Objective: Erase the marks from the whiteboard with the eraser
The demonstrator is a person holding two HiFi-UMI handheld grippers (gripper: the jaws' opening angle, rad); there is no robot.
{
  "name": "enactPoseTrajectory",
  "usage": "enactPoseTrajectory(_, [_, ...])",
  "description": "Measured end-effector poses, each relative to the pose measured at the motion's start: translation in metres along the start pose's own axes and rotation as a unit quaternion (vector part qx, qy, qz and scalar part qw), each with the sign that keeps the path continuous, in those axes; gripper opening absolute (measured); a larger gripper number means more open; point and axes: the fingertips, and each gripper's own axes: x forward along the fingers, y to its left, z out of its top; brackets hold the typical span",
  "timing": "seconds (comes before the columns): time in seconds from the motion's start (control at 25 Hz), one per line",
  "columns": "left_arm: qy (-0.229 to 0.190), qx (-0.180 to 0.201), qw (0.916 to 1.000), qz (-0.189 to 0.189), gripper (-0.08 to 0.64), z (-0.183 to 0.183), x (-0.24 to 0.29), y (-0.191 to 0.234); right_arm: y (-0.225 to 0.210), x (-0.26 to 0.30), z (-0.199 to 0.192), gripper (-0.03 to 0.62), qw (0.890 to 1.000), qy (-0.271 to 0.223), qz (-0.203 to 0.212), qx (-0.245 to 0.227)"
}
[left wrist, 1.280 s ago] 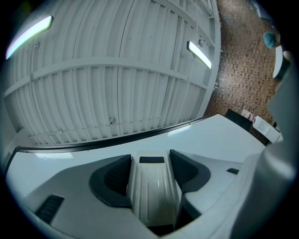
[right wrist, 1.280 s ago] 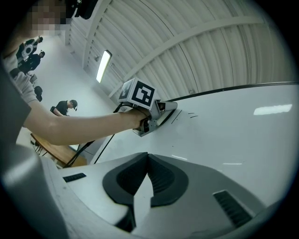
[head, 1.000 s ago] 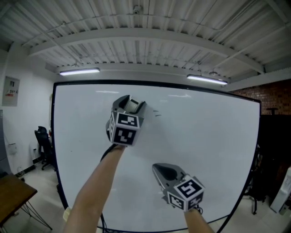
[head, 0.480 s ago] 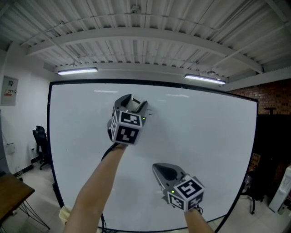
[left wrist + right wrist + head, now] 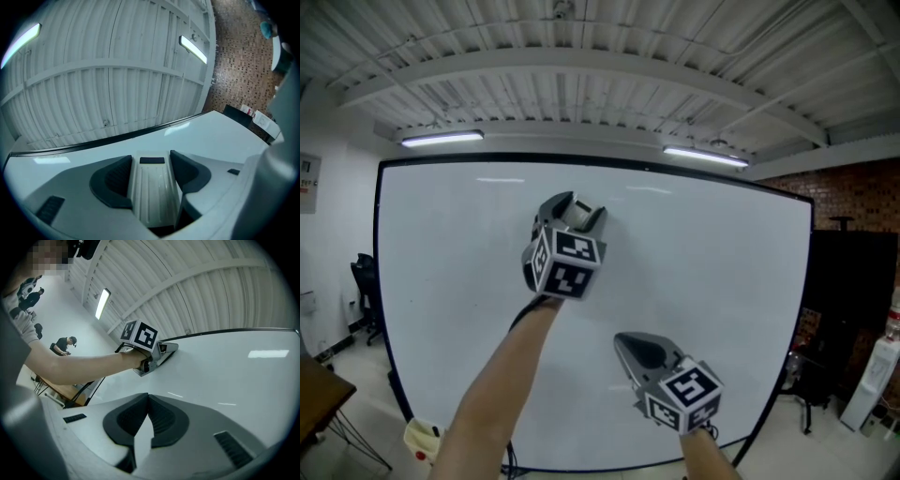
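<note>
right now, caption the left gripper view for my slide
Left gripper holding a white eraser up near the whiteboard, ribbed ceiling above.

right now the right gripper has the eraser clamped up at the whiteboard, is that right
No: it is the left gripper that has the eraser clamped up at the whiteboard, as the left gripper view shows between its jaws. The right gripper is shut on nothing.
</note>
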Motion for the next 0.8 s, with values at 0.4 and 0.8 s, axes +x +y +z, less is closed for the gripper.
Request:
enactPoseTrajectory(0.4, [0.005, 0.018, 0.9998, 0.000, 0.258, 0.002, 0.008, -0.034, -0.014, -0.017, -0.007, -0.003, 1.000, 0.007, -0.010, 0.003])
enactPoseTrajectory(0.8, [0.007, 0.018, 0.9997, 0.014, 0.258, -0.002, 0.000, -0.001, 0.001, 0.004, -0.004, -0.004, 1.000, -0.002, 0.008, 0.013])
